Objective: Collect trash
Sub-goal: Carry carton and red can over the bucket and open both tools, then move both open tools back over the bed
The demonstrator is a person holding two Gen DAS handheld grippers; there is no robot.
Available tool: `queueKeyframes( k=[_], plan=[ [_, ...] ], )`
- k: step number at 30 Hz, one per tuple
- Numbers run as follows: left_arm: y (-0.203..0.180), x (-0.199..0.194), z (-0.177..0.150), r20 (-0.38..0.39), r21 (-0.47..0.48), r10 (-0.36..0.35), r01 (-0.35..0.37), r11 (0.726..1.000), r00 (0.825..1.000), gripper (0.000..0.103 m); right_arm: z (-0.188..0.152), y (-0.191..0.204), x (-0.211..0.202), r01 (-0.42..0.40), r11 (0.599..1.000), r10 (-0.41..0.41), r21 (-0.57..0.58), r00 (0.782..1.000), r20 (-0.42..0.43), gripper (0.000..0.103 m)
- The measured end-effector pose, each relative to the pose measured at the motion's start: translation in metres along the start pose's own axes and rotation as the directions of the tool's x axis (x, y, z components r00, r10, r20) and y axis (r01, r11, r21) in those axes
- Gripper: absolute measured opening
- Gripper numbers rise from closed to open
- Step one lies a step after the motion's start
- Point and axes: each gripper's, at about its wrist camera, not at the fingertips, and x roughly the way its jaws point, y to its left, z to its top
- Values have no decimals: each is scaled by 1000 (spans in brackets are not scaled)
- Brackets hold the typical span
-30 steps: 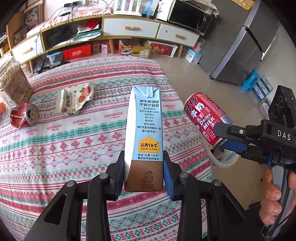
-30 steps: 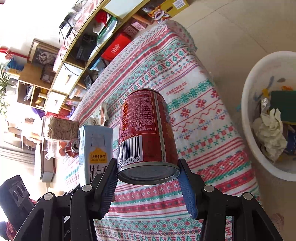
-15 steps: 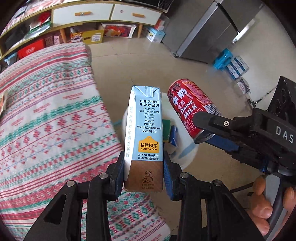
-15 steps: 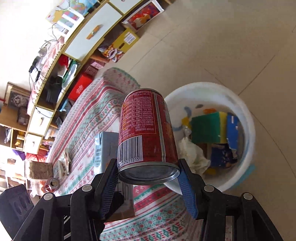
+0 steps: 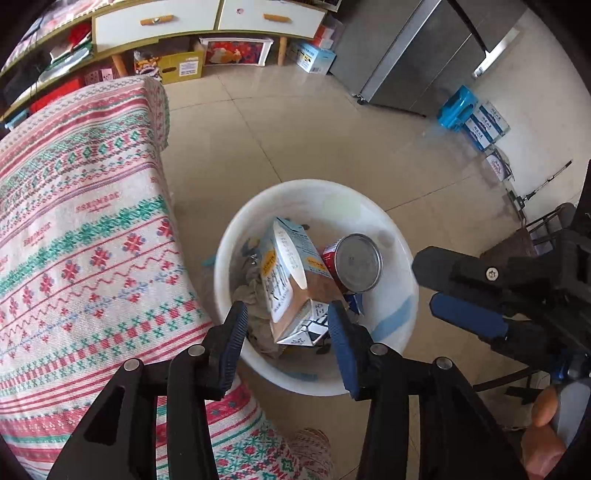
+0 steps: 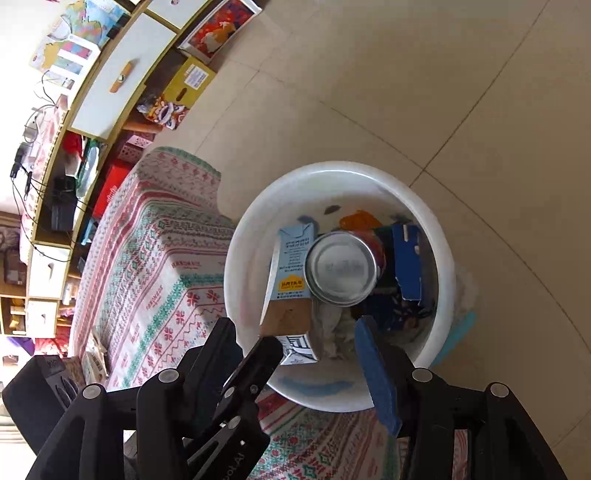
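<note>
A white round bin [image 5: 369, 206] [image 6: 436, 236] stands on the floor beside the table. A light-blue milk carton [image 5: 291, 280] [image 6: 291, 280] and a red milk can [image 5: 354, 262] [image 6: 341, 269] lie loose inside it on crumpled paper and other trash. My left gripper [image 5: 284, 332] is open and empty just above the bin's near rim. My right gripper [image 6: 314, 350] is open and empty above the bin; it also shows at the right of the left wrist view [image 5: 443, 291].
The table with the patterned red-green cloth [image 5: 85, 251] [image 6: 159, 266] is at the left, its corner next to the bin. A cabinet with drawers [image 5: 207, 18] and boxes stand at the back, a grey fridge [image 5: 424, 55] at the back right.
Both grippers have opened over the bin. The carton and the can have dropped out of them and now lie in the bin.
</note>
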Motion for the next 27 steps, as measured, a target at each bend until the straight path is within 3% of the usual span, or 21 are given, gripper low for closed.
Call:
queueKeyframes(
  k=[3, 10, 18, 23, 27],
  plan=[
    [15, -14, 3, 31, -27, 5, -4, 1000, 1000, 57, 0, -1, -6, -19, 1000, 19, 4, 1000, 14, 62],
    [45, -33, -1, 33, -78, -13, 15, 997, 999, 57, -2, -2, -10, -60, 998, 60, 30, 998, 18, 62],
    [76, -65, -23, 51, -112, 19, -14, 994, 999, 57, -4, 7, -10, -34, 999, 34, 1, 999, 34, 62],
    [113, -97, -36, 79, -142, 91, -79, 987, 993, 57, -15, 40, -3, -21, 992, 24, -124, 999, 21, 65],
    [163, -128, -46, 96, -225, 166, -141, 964, 982, 57, -32, 73, 9, -5, 966, 5, -258, 1000, 0, 66]
  ],
)
